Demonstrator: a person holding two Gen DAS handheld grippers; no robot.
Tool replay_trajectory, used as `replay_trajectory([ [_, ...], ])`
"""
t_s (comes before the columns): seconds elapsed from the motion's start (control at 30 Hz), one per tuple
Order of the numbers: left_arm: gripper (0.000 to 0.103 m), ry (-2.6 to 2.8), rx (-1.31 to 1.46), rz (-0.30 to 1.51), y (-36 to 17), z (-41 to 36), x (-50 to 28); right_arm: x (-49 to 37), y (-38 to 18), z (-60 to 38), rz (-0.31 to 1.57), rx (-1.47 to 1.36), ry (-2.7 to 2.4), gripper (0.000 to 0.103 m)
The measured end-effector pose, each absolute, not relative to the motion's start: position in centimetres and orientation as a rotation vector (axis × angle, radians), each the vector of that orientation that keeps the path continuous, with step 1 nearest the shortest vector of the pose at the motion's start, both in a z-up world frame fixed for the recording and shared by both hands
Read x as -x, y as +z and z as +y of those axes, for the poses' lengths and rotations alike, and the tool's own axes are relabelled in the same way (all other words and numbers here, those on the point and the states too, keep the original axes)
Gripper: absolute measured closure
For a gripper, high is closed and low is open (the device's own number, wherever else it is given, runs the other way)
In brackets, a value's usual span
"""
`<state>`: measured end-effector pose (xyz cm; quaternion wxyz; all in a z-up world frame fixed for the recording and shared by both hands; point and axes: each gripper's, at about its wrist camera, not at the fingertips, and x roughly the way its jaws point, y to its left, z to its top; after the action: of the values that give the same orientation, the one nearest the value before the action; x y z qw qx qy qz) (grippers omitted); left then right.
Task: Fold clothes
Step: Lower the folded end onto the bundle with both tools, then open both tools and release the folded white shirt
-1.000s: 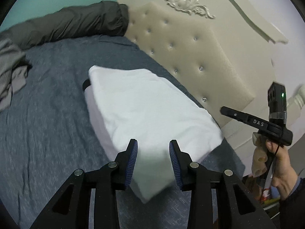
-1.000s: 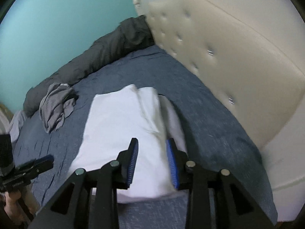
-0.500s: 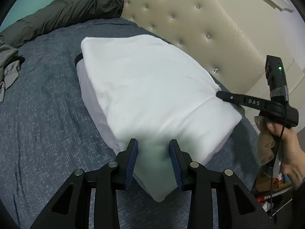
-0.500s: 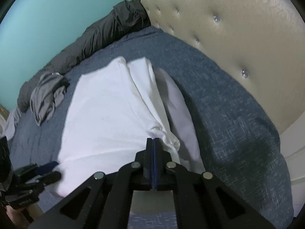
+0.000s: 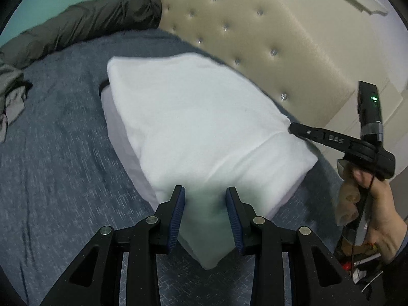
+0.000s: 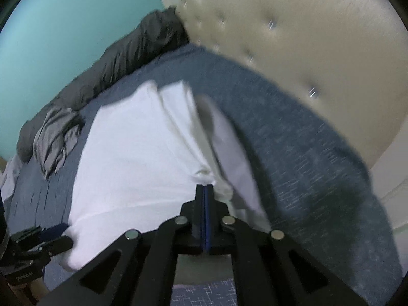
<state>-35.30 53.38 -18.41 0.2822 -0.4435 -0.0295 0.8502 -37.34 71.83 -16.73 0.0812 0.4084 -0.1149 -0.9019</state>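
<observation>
A folded white garment [image 5: 199, 117] [image 6: 132, 158] lies on the blue bedsheet [image 5: 51, 165], with a paler layer showing under its edges. My left gripper [image 5: 205, 204] stands open with its blue pads on either side of the garment's near corner, not squeezing it. In the left wrist view my right gripper [image 5: 290, 128], held by a person's hand [image 5: 374, 204], meets the garment's right edge. In its own view the right gripper [image 6: 204, 188] is shut, and the fabric puckers at its tip. The left gripper [image 6: 51, 239] shows at that view's lower left.
A cream tufted headboard [image 5: 255, 38] [image 6: 293, 38] stands close behind the garment. A dark grey rolled duvet [image 5: 89, 23] [image 6: 127, 51] lines the far side against the teal wall. A crumpled grey garment [image 6: 56, 137] lies on the sheet beyond the white one.
Both grippers have come down onto the white garment. The right jaws went from open to shut at its edge. The left jaws kept the same width.
</observation>
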Motion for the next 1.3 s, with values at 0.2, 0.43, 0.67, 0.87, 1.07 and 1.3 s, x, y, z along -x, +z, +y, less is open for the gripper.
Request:
replay_trajectory([
  [0.2,0.067,2.264,1.140,-0.066,-16.9,54.6,34.7,34.6,-13.9,68.3,-0.207,-1.105,-2.630,0.103],
  [0.43,0.067,2.205,1.216,-0.070,-19.6,55.6,33.3,33.0,-17.9,65.3,-0.129,-1.177,-2.544,0.103],
  [0.67,0.067,2.209,1.210,-0.047,-19.4,55.8,32.9,30.9,-19.6,67.3,-0.191,-1.183,-2.546,0.103],
  [0.87,0.067,2.225,1.196,-0.054,-18.9,55.5,33.0,31.2,-15.6,68.1,-0.225,-1.045,-2.627,0.103],
  [1.07,0.067,2.256,1.197,-0.069,-18.1,55.6,34.3,35.0,-15.8,69.1,-0.242,-1.139,-2.668,0.103],
  [1.3,0.067,2.231,1.206,-0.041,-20.1,55.8,33.9,34.5,-20.0,70.8,-0.333,-1.202,-2.661,0.103],
])
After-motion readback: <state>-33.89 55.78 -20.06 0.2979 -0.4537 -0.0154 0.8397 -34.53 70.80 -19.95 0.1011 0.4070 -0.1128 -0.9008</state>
